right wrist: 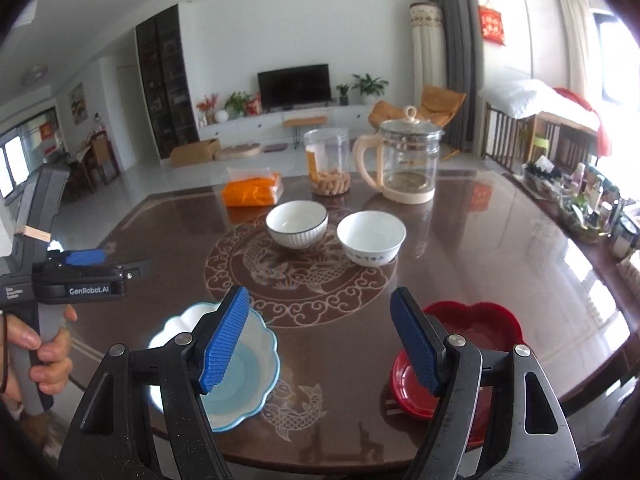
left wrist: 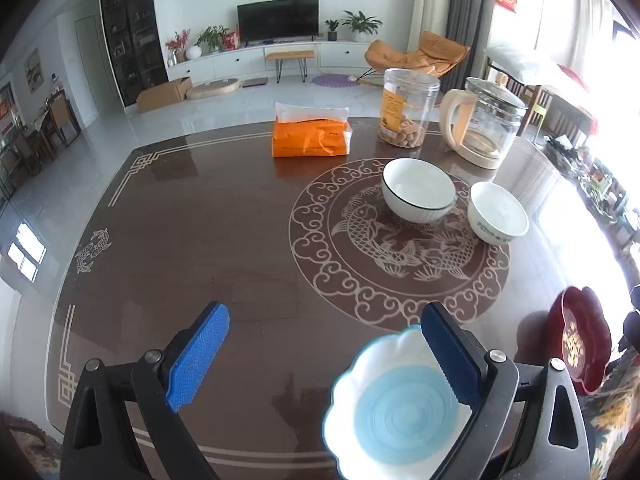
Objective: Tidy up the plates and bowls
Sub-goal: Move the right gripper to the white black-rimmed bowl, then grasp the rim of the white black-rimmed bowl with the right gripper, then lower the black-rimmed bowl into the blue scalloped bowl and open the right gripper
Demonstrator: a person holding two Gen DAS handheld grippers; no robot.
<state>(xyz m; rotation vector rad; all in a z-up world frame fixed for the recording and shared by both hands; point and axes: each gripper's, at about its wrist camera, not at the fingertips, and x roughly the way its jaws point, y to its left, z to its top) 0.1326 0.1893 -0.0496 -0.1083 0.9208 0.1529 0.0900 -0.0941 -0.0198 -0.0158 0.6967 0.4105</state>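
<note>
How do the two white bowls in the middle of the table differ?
The ribbed bowl has a dark line round its rim and vertical ridges on its outer wall; the blue-patterned bowl has a plain rim and a smooth wall with small blue markings near its base. The ribbed bowl sits nearer the orange packet, the blue-patterned bowl nearer the glass kettle. Both stand upright, look empty, and rest apart on the table.

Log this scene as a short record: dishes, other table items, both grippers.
plates: blue plate near left; red plate near right, both flat on the table
bowls: ribbed bowl beside plain bowl, apart, mid-table
far side: tissue pack, jar, kettle
left gripper: open, empty
right gripper: open, empty
</note>
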